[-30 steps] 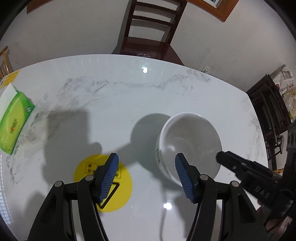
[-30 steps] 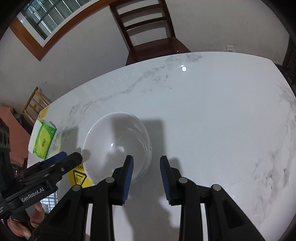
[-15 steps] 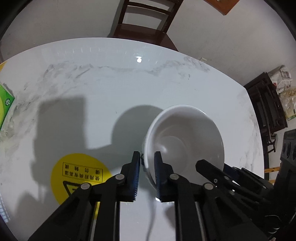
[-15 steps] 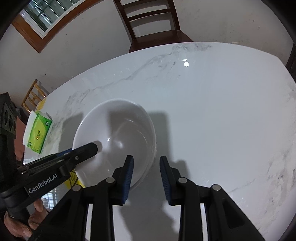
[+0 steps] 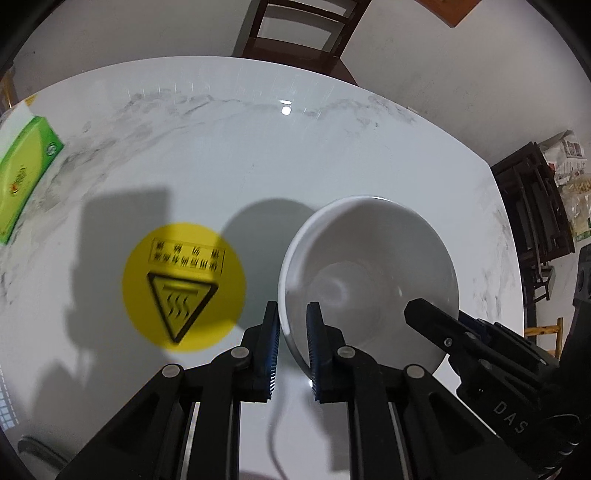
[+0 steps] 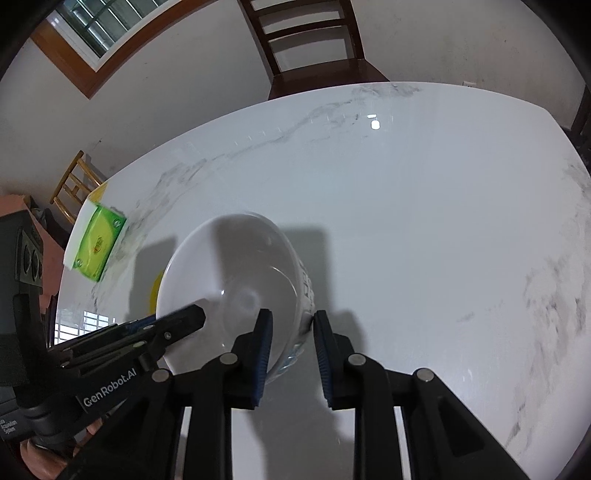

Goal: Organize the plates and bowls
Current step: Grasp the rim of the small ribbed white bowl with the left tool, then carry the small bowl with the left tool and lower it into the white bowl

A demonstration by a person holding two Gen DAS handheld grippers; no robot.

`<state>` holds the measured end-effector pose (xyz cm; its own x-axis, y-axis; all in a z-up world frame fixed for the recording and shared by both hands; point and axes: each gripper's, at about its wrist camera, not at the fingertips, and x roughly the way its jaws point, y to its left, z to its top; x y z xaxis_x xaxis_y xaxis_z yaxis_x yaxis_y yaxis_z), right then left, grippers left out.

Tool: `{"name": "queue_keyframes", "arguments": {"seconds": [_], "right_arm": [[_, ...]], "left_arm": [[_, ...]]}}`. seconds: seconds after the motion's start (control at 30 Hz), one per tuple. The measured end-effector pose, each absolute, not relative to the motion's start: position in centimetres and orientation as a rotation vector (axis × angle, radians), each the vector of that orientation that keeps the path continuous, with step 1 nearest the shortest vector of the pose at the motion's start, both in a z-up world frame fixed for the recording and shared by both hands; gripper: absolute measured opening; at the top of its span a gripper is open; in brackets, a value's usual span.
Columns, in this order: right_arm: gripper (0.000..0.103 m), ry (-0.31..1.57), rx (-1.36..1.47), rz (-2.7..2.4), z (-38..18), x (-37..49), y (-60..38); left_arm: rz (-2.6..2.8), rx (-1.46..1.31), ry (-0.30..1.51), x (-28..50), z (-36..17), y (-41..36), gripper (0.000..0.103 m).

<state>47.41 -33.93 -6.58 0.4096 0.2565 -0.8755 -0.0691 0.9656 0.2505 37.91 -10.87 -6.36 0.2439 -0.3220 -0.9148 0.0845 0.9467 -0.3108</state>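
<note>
Two grippers on one bowl, is that it?

Yes. The left gripper [image 5: 291, 314] has the near rim of the white bowl [image 5: 369, 266] right at its fingertips. One blue pad is inside the rim, the other outside, and both press on the wall. Its jaws are narrow and clamped on the bowl.

And the right gripper [image 6: 291, 321]?

It straddles the opposite side of the same rim, one finger inside the bowl and one outside by the printed wall. The jaws are narrow. The outer pad sits just beside the wall, but I cannot tell whether it actually presses.

Where is the bowl, seen from each gripper?

Straight ahead of both, between the two of them. From the left gripper it spreads ahead and to the right. From the right gripper it spreads ahead and to the left. It is over the white marble surface [image 5: 258, 147], and I cannot tell whether its foot rests there.

Anything else near the left gripper?

A round yellow warning sticker [image 5: 184, 284] lies on the surface just to its left. A green tissue box [image 5: 22, 177] is well apart, far left at the surface's edge. A dark wooden chair [image 5: 295, 33] stands beyond the far edge.

Anything inside the bowl?

Only the fingers and their shadows.
</note>
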Motion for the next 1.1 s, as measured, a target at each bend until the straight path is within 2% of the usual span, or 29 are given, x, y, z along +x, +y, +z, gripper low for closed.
{"name": "queue_keyframes", "arguments": {"seconds": [0.63,1.1], "right_arm": [[0.023,1.055,0.133,0.268,0.5,34.8,-31.4],[0.024,1.054,0.112,0.311,1.0,25.7,-28.9]], "left_arm": [[-0.256,-0.182,1.194,26.5,1.1,-8.2,0.012],[-0.252,-0.187,1.193,17.4,2.8,-5.1,0.012]]}}
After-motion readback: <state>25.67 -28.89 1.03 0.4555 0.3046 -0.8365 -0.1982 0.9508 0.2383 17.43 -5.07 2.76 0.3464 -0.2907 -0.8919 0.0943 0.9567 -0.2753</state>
